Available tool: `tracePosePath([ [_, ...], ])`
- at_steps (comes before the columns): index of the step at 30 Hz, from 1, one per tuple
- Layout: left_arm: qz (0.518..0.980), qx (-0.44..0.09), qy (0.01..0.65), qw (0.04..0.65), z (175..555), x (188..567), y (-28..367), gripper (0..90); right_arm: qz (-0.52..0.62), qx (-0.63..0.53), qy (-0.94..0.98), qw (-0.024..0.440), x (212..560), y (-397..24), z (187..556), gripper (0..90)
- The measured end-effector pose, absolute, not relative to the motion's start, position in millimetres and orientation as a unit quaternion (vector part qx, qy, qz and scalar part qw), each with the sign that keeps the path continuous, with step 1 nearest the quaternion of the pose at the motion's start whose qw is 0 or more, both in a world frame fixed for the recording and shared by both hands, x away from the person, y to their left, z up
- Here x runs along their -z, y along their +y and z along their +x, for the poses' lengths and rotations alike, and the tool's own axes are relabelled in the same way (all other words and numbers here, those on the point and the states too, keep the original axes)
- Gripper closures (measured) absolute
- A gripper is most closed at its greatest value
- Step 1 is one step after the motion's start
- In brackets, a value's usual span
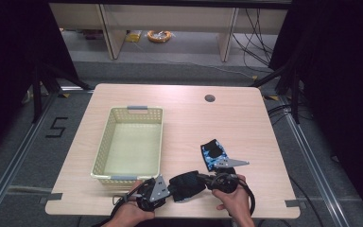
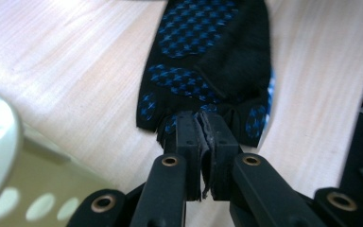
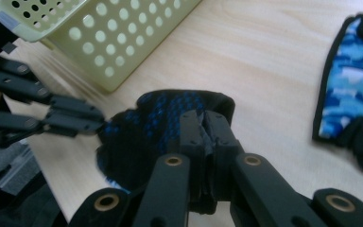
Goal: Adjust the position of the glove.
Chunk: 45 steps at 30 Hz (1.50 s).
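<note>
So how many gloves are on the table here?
2. A black glove with blue dots sits near the front edge, pinched between the left gripper and right gripper. A blue camouflage glove lies just behind the right gripper.

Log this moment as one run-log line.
left gripper: shut on black glove | right gripper: shut on black glove | blue glove: on table | basket: empty

glove [image 1: 186, 185] between both tongs; basket [image 1: 105, 142] left; second glove [image 1: 212, 153] behind, right.
</note>
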<state>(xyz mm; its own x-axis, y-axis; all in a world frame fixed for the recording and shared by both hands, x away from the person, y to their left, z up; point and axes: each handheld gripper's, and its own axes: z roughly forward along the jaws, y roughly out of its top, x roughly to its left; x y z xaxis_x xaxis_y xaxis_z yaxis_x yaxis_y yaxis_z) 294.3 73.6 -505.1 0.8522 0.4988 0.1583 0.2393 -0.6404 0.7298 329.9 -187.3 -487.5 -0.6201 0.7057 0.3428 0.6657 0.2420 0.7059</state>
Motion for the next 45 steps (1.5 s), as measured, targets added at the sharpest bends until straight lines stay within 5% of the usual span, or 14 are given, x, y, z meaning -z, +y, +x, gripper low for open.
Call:
tracePosePath([
  [13,0.89,-0.177,0.211,0.364,298,512,71,81.4,0.45,-0.363,0.815,0.047,502,-191,313,79.0],
  [19,0.891,-0.162,0.206,0.37,291,508,75,68.4,0.433,-0.375,0.816,0.074,495,-188,313,64.2],
  [20,0.893,-0.164,0.197,0.37,287,505,78,66.7,0.407,-0.382,0.823,0.108,486,-193,313,61.3],
  [27,0.882,-0.142,0.207,0.399,274,495,90,52.4,0.362,-0.369,0.834,0.196,469,-214,327,59.4],
  [30,0.88,-0.132,0.217,0.402,270,495,99,47.5,0.353,-0.347,0.847,0.196,470,-223,341,58.3],
  [40,0.885,-0.129,0.231,0.384,264,497,123,42.5,0.316,-0.316,0.876,0.182,477,-219,376,62.8],
  [45,0.881,-0.121,0.249,0.384,262,499,133,40.6,0.313,-0.294,0.881,0.201,471,-215,394,84.6],
])
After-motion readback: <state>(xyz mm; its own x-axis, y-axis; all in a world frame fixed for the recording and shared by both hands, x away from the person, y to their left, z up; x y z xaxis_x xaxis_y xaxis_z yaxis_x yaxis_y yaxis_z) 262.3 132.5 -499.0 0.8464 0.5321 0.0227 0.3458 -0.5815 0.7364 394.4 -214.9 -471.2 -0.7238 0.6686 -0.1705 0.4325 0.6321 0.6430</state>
